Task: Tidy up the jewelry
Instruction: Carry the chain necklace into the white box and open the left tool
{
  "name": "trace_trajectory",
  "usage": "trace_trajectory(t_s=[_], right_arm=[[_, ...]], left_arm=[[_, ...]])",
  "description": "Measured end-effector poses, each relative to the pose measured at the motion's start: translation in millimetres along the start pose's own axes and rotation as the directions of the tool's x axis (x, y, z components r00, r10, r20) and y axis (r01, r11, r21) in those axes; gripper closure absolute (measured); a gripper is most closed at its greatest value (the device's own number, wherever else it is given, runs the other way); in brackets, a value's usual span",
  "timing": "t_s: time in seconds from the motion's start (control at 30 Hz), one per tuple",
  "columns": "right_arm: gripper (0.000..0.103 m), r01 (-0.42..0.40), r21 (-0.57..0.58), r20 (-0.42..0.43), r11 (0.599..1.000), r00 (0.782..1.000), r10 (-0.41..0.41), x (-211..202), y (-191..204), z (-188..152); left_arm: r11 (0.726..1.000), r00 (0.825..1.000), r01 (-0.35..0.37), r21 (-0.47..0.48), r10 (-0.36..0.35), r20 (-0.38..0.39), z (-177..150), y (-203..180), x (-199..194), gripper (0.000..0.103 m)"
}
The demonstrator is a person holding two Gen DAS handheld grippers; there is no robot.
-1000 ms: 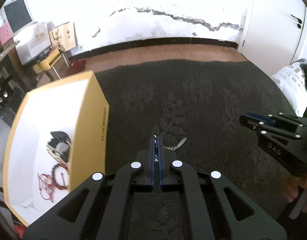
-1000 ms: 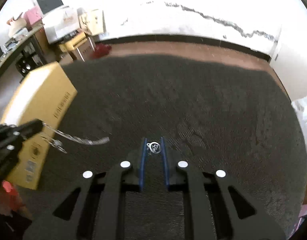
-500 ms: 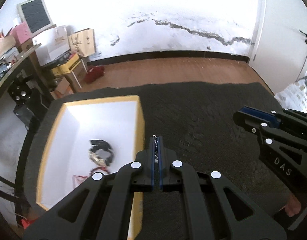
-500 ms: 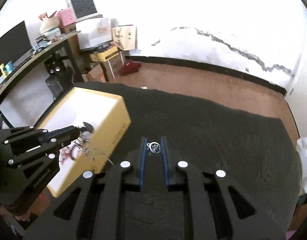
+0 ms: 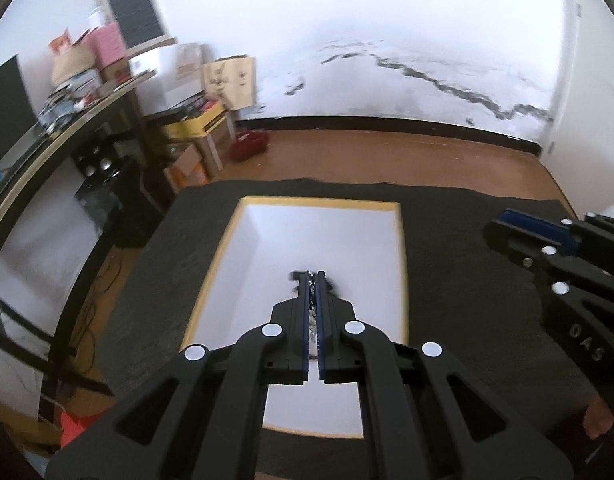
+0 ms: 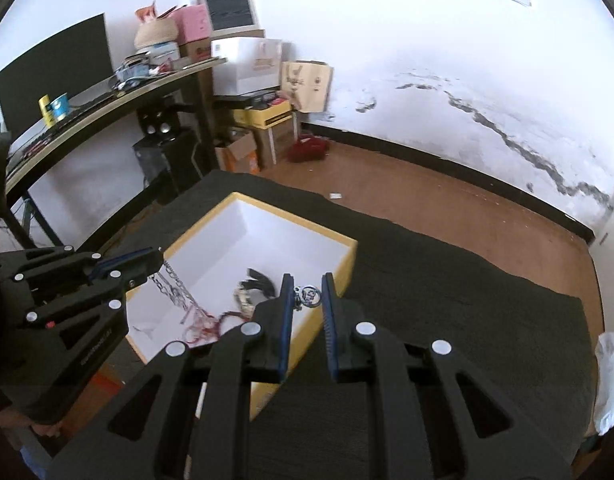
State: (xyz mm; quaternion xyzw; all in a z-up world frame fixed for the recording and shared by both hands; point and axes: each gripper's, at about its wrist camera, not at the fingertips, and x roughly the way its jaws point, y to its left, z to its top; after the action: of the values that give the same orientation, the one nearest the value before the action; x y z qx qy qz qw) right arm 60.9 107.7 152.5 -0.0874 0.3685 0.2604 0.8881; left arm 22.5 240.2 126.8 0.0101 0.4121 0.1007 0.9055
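A yellow box with a white inside (image 5: pixel 401 264) (image 6: pixel 349 264) sits on the black-covered table. My left gripper (image 5: pixel 315 280) (image 6: pixel 157 260) is shut on a silver chain (image 6: pixel 175 292) that hangs down into the box. My right gripper (image 6: pixel 307 292) (image 5: pixel 503 224) is shut on a small silver ring charm (image 6: pixel 310 295), held just above the box's right wall. A black-and-silver piece (image 6: pixel 253 286) and red beaded jewelry (image 6: pixel 205 322) lie in the box.
The black cloth (image 6: pixel 447 320) stretches to the right of the box. A desk with a monitor and clutter (image 6: pixel 79 92) stands at the left. Cardboard boxes (image 6: pixel 275 120) stand by the wall on the brown floor.
Both grippers have moved left and up over the box. The chain now hangs inside the box, and the ring charm has come up to the box's right wall.
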Motion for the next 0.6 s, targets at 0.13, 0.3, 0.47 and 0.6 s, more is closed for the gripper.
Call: trace_trajectory(t_s=[0.13, 0.3, 0.47, 0.6], right_arm=[[0.088, -0.016, -0.033, -0.013, 0.999, 1.0, 0.015, 10.6, 26.2, 3.4], [0.088, -0.019, -0.06, -0.032, 0.998, 0.999, 0.018, 26.1, 49.1, 5.3], [0.088, -0.014, -0.086, -0.05, 0.996, 0.999, 0.009, 39.0, 62.1, 2.5], [0.088, -0.005, -0.096, -0.061, 0.995, 0.998, -0.001, 46.0, 64.5, -1.0]], left_arm=[[0.999, 0.999, -0.037, -0.035, 0.036, -0.018, -12.3, 28.3, 7.7, 0.1], [0.995, 0.997, -0.061, -0.074, 0.056, -0.056, -25.1, 51.6, 33.6, 0.1], [0.991, 0.992, -0.078, -0.11, 0.067, -0.105, -43.8, 62.4, 72.7, 0.1], [0.988, 0.99, -0.074, -0.135, 0.056, -0.132, -54.1, 68.2, 97.6, 0.1]])
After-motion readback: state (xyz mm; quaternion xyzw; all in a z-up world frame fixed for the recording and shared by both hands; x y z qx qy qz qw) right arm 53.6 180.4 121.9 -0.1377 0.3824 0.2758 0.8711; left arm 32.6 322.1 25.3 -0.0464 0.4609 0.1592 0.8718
